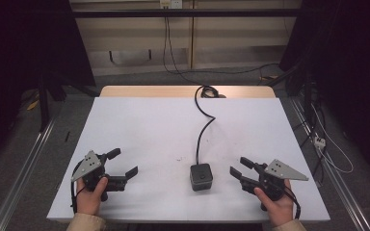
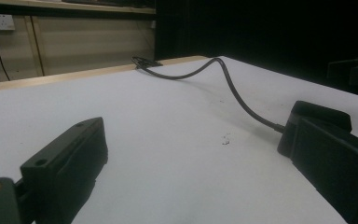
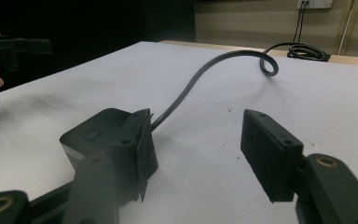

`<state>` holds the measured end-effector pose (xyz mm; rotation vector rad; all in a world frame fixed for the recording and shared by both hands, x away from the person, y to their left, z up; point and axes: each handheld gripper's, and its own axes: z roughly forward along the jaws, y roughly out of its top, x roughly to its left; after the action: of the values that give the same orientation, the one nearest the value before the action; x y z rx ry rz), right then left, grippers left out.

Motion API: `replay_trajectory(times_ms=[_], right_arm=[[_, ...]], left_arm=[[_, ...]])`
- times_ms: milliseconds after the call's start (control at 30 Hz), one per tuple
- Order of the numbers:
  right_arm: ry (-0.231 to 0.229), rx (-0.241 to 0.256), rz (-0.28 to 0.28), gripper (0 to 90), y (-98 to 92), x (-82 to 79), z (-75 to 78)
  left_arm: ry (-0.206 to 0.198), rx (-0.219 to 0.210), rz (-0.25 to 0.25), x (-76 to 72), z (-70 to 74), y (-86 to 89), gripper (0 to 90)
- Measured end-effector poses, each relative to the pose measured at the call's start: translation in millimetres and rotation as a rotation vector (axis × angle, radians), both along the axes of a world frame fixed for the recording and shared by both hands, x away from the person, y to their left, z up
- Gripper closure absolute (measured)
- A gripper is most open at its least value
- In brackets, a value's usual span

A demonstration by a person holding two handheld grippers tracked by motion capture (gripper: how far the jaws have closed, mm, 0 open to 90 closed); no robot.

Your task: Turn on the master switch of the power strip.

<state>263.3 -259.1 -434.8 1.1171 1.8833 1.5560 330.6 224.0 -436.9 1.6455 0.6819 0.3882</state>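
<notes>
A small black cube device (image 1: 201,176) sits on the white table top (image 1: 164,125) near the front, and its black cable (image 1: 203,126) snakes away to the far edge. My left gripper (image 1: 125,161) rests open at the front left, well left of the cube. At the front right, my right gripper (image 1: 238,166) is open just right of the cube. In the right gripper view the cube (image 3: 95,130) lies right behind the left jaw, outside the gap of the gripper (image 3: 196,140). In the left gripper view the cube (image 2: 321,113) peeks over the right jaw of the gripper (image 2: 196,135).
The cable (image 3: 205,72) arches above the table and ends in a coil (image 3: 307,51) at the far wooden edge (image 1: 188,91). A hand with the other gripper (image 3: 9,46) shows far left in the right gripper view. Metal rails (image 1: 24,163) and loose floor cables (image 1: 327,144) flank the table.
</notes>
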Motion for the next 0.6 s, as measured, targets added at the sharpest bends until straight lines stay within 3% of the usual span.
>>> replay_trajectory(times_ms=[233,600], right_arm=[[0.011,-0.015,0.034,53.8,9.9,2.7,1.0],[0.030,0.001,0.055,65.7,17.1,7.4,2.3]], left_arm=[[0.000,0.003,-0.013,2.4,-0.2,-3.6,3.3],[0.004,-0.004,-0.009,3.2,-0.3,-3.1,3.3]])
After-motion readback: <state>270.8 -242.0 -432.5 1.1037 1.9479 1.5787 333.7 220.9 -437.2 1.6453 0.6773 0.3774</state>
